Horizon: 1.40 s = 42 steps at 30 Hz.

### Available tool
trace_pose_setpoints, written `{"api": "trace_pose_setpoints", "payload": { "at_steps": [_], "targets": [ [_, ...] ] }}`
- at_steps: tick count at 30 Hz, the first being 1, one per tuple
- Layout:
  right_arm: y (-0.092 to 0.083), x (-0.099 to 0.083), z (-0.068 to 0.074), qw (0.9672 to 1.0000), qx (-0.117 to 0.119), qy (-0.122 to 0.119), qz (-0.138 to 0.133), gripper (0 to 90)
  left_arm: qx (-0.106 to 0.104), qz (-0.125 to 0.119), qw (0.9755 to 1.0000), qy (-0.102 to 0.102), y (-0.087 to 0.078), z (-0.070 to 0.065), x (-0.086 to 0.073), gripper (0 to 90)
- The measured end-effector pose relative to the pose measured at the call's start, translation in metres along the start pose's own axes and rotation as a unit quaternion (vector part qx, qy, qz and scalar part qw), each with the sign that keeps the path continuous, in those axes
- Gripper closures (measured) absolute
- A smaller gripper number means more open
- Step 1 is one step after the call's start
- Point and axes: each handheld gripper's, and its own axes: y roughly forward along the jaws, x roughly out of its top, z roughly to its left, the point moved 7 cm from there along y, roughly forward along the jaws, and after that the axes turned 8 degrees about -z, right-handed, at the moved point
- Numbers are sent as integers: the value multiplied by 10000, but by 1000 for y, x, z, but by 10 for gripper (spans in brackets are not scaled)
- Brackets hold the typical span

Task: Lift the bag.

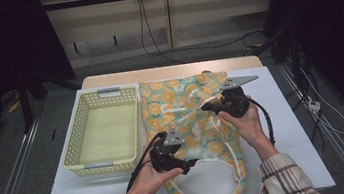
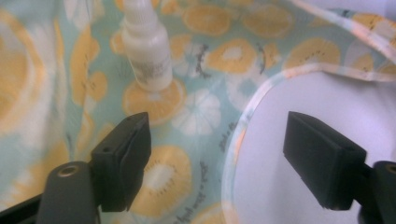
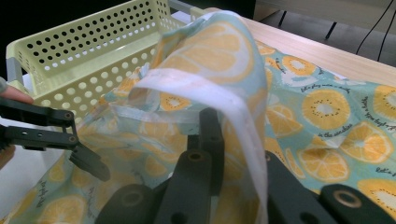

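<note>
The large cloth bag printed with orange slices on pale green (image 1: 182, 111) is lying on the white tabletop (image 1: 290, 127), just beside the pale yellow perforated plastic basket (image 1: 106, 128). Its long axis is running from the far edge of the tabletop toward the person, with the mouth and white handle loops at the near end.

The right gripper (image 1: 211, 105) is holding its fingers closed on a fold and a white strap of the bag (image 3: 219, 100), lifting it. If it is pulling higher, the cloth may drag and tip what stands on it.

The left gripper (image 1: 192, 163), near the bag's mouth, is keeping its fingers open with nothing between them.

The small white plastic bottle (image 2: 145, 49) is standing upright on the bag, pointing up. A tug on the cloth could knock it over.
</note>
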Motion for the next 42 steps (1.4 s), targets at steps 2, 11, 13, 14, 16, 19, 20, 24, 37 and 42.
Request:
{"api": "trace_pose_setpoints", "payload": {
  "at_steps": [2, 11, 13, 14, 16, 19, 20, 24, 37, 42],
  "targets": [
    [1, 0, 1, 10000, 18, -4, 0, 900, -207, 88, 9997, 63, 0, -4, -5, 203],
    [4, -2, 4, 9999, 67, -80, 68, 900, -305, 546, 9976, 287, 16, -1, -24, 224],
    [2, -2, 4, 9999, 53, -72, 51, 900, -264, 607, 9973, 331, 19, 1, -26, 237],
    [2, -2, 4, 9999, 55, -75, 51, 900, -238, 584, 9976, 297, 19, 2, -25, 241],
    [2, -2, 5, 9999, 48, -68, 57, 900, -112, 506, 9984, 219, 19, 7, -24, 348],
    [4, -4, 6, 9999, 56, -85, 93, 900, 95, 609, 9978, 240, 18, 11, -24, 472],
    [5, -5, 6, 9999, 52, -88, 103, 900, 56, 594, 9978, 298, 19, 11, -23, 478],
    [6, -6, 6, 9999, 52, -80, 129, 900, 80, 557, 9984, 61, 19, 14, -22, 562],
    [7, -7, 5, 9999, 48, -65, 138, 900, -20, 432, 9988, -238, 21, 17, -21, 900],
    [6, -7, 4, 9999, 31, -62, 126, 900, -31, 163, 9993, -330, 20, 16, -17, 900]
  ]
}}
